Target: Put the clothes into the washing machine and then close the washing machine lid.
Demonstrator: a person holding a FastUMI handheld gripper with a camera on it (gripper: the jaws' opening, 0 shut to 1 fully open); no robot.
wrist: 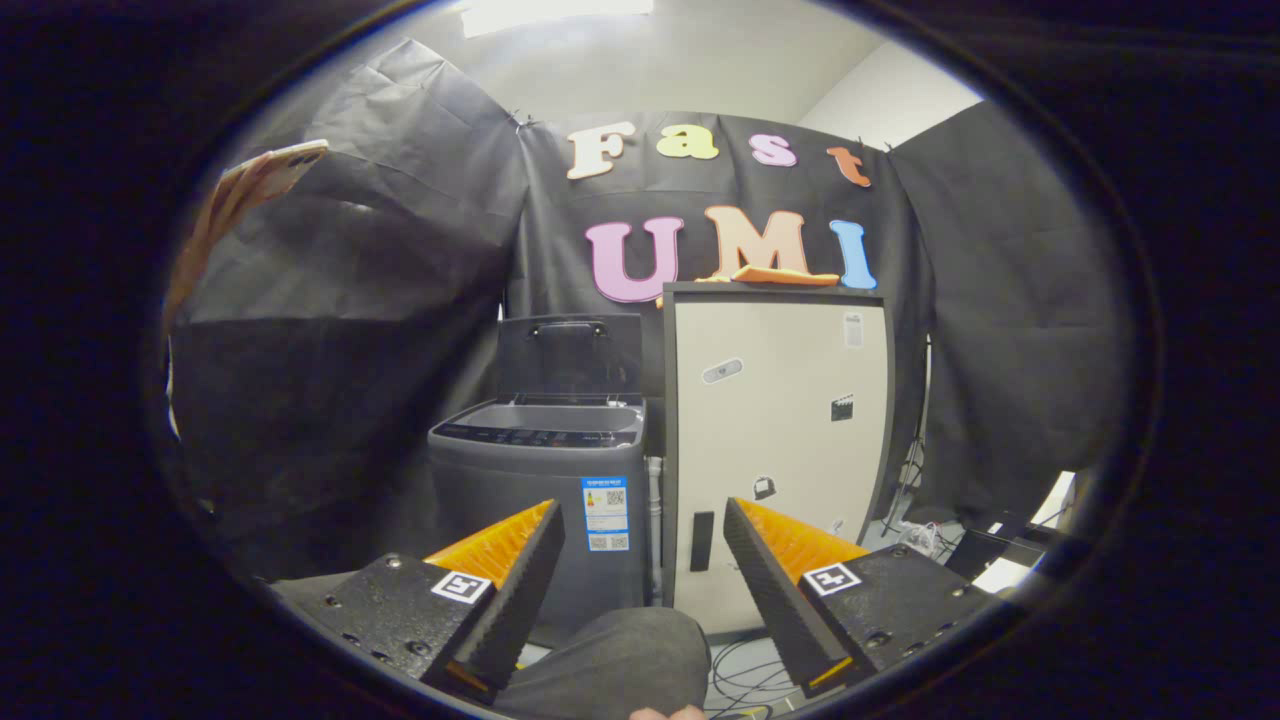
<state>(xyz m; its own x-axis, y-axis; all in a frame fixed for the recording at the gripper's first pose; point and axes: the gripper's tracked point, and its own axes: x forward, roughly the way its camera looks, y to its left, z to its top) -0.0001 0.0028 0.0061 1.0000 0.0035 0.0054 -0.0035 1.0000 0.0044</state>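
Washer [540, 500], one boxy grey tub, lid [570, 355] upright, beside one flat pale cabinet [780, 440]; gripper [640, 560] fingers apart, empty.

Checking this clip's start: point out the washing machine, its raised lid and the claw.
washing machine [520, 520]: gripper view, on its grey front panel.
raised lid [570, 365]: gripper view, middle of the upright lid, below its handle.
claw [640, 525]: gripper view, midway between the open fingertips, nothing held.

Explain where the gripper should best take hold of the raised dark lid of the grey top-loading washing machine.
Probably by the curved bar handle near the top edge of the upright lid, approaching from the front. It stands proud of the panel. The gripper is open and well short of it.
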